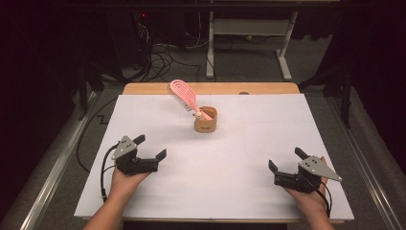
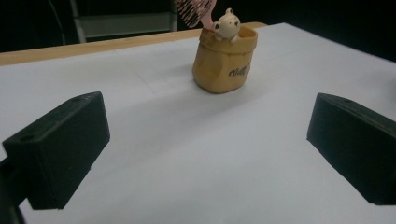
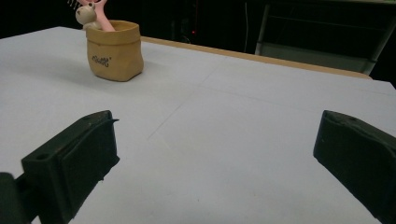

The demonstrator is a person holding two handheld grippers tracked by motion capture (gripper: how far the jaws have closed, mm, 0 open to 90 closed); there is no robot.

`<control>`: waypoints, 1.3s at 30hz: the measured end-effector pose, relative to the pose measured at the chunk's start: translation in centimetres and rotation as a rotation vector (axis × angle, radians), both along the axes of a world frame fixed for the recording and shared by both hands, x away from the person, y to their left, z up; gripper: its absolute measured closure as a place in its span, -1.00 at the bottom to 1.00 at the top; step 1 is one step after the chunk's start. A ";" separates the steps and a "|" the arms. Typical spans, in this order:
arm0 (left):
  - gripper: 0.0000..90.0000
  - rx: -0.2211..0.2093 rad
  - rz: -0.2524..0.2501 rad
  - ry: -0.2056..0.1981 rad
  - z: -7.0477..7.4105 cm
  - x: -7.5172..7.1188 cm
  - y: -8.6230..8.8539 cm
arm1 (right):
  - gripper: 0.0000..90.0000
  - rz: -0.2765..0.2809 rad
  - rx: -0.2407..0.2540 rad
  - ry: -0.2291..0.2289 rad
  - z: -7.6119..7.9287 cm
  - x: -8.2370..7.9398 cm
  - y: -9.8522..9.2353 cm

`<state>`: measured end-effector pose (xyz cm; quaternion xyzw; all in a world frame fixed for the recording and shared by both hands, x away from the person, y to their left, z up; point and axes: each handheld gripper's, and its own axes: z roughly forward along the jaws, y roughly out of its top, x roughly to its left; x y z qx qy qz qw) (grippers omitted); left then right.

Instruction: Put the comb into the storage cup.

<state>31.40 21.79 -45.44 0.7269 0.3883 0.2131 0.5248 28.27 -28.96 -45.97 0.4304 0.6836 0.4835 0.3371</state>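
A small tan pot shaped like a paper bag [image 1: 205, 120] stands upright on the white table [image 1: 210, 158], toward the back middle. A pink hairbrush [image 1: 183, 93] leans out of it to the left, handle down inside. A little cream bear figure [image 2: 226, 24] sits at the pot's rim. The pot [image 2: 224, 59] appears ahead of my left gripper [image 1: 151, 147], which rests near the front left, open and holding nothing. My right gripper [image 1: 286, 159] rests near the front right, open as well, with the pot [image 3: 114, 50] far off to its upper left.
The wooden table edge [image 1: 210, 88] shows behind the white sheet. Beyond it stand a white frame leg [image 1: 209, 45] and loose cables [image 1: 158, 57] on the floor. Bare white surface lies between the grippers and the pot.
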 end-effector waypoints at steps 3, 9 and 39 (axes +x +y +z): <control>-1.00 -0.034 0.003 0.000 -0.4 -1.6 1.1 | -0.99 -0.006 0.005 0.003 0.0 0.0 -0.1; -1.00 -0.061 0.047 -0.039 -0.7 -4.2 3.7 | -0.99 -0.011 0.003 0.002 0.0 -0.1 0.0; -1.00 -0.060 0.037 -0.092 -0.4 -4.7 3.9 | -0.99 -0.013 0.037 -0.030 0.8 -3.1 -0.3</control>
